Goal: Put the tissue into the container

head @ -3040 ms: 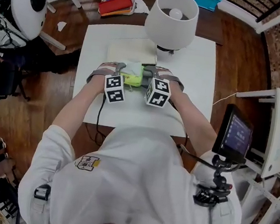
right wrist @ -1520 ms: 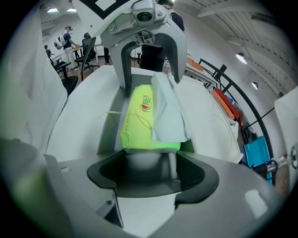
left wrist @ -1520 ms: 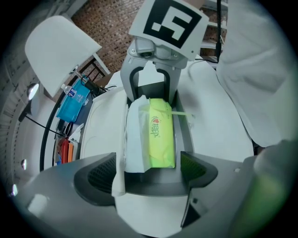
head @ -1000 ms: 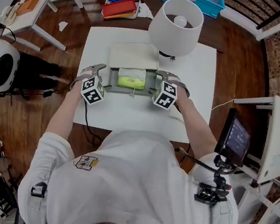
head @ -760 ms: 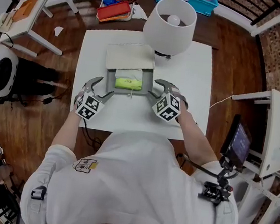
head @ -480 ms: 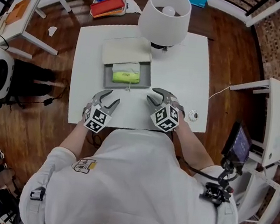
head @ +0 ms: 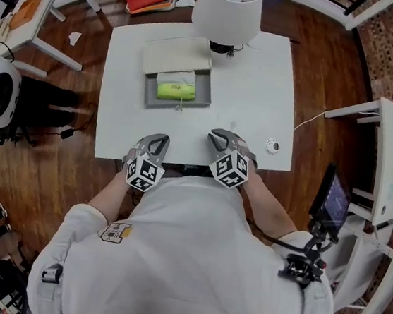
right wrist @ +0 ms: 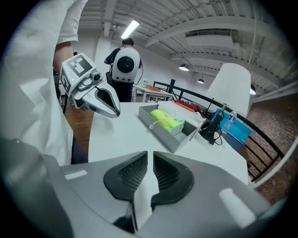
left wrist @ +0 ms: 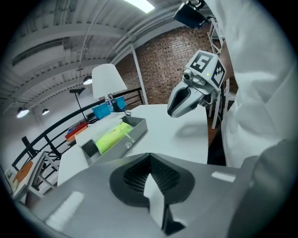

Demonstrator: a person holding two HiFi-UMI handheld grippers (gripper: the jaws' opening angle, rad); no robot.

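The green tissue pack (head: 176,87) lies inside the grey open container (head: 151,96) on the white table, with a white sheet sticking up at its far side. Both grippers hang at the table's near edge, well away from the container. My left gripper (head: 157,143) is shut with nothing in it, and so is my right gripper (head: 220,140). The left gripper view looks over its shut jaws (left wrist: 150,158) at the container (left wrist: 137,128), the pack (left wrist: 110,136) and the right gripper (left wrist: 186,100). The right gripper view shows its shut jaws (right wrist: 149,159), the pack (right wrist: 165,120) and the left gripper (right wrist: 104,101).
A flat white box (head: 176,55) lies just behind the container, and a white lamp (head: 227,7) stands at the table's far edge. A small round object (head: 273,146) with a cable sits near the right edge. A monitor (head: 330,197) and a side table (head: 388,162) stand to the right.
Both grippers have drawn back from the container's ends to the table's near edge and their jaws have shut. The tissue pack stays in the container.
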